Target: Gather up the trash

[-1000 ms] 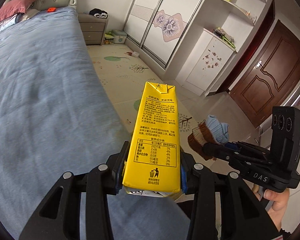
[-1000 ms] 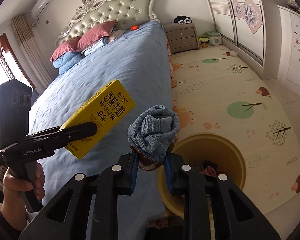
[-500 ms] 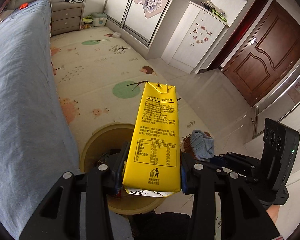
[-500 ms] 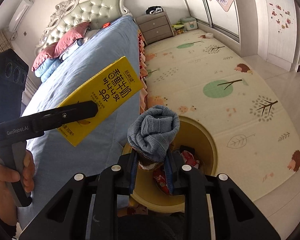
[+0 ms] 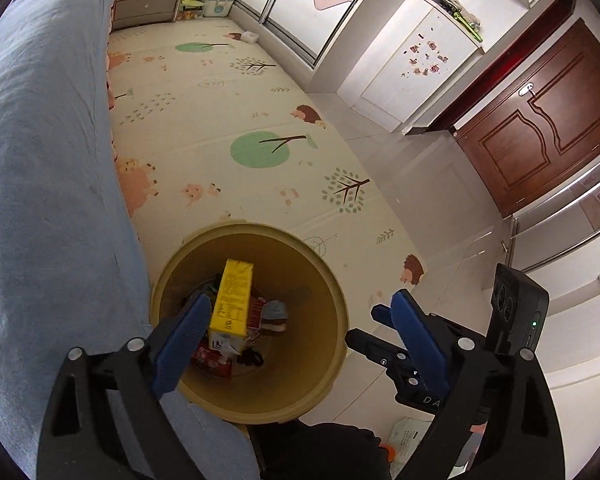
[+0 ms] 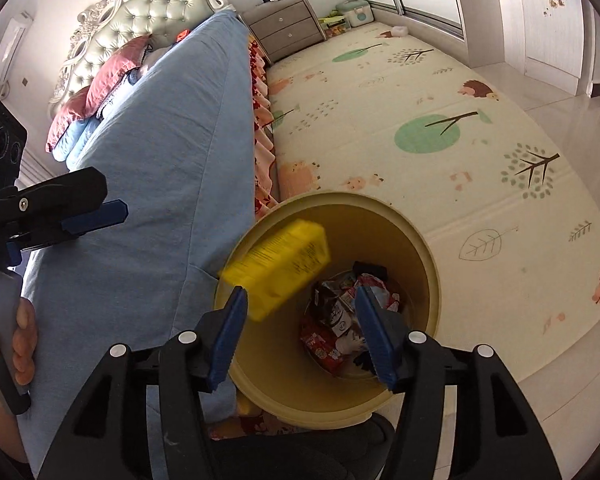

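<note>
A: So, what has changed with the left gripper [image 5: 296, 320]?

B: Its jaws have just been opening, and now they stand wide with nothing between them. A moment ago they clamped the yellow carton [image 5: 233, 304]; now the carton is below and beyond the fingers, inside the yellow bin [image 5: 332, 280], close to the left finger but not touching it, as far as I can see.

A: And the right gripper [image 6: 300, 320]?

B: Also just opened, and empty. The rolled blue sock [image 5: 275, 312] it held before lies now among the wrappers [image 6: 332, 340] at the bottom of the bin, under the gap of the left fingers.

A: In the right view the carton looks blurred.

B: Yes, I judge it is falling. Both pieces are delivered, so both hands are free for the next trash.
</note>
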### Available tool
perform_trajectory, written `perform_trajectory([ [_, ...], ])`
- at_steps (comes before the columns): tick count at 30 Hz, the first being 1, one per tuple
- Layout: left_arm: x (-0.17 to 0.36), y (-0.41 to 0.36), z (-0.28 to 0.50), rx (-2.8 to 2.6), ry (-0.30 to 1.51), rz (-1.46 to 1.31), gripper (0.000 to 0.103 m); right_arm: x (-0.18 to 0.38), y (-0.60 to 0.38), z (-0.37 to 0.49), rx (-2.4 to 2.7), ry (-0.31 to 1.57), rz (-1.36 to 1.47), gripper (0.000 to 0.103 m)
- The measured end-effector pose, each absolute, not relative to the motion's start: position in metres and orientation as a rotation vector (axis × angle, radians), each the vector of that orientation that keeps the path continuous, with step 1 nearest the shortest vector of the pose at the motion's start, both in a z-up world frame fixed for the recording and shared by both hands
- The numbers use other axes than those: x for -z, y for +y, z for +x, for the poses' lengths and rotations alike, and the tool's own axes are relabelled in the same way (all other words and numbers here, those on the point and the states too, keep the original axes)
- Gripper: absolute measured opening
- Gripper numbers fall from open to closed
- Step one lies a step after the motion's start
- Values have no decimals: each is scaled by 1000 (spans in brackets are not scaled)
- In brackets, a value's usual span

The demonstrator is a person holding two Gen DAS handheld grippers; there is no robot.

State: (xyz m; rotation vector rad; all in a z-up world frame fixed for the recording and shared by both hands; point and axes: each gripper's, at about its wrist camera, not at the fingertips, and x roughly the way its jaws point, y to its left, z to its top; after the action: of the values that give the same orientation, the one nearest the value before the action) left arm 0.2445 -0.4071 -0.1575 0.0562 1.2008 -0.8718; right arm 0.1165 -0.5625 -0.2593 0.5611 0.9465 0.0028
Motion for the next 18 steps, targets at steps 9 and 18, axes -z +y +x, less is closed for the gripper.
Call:
perform_trajectory([
  [9,160,-414,240,869,1208,93,91,261,-566,116,18,958,565,56],
  [18,152,-410,237,880,1166,80,91,251,-564,112,18,949,543,56],
])
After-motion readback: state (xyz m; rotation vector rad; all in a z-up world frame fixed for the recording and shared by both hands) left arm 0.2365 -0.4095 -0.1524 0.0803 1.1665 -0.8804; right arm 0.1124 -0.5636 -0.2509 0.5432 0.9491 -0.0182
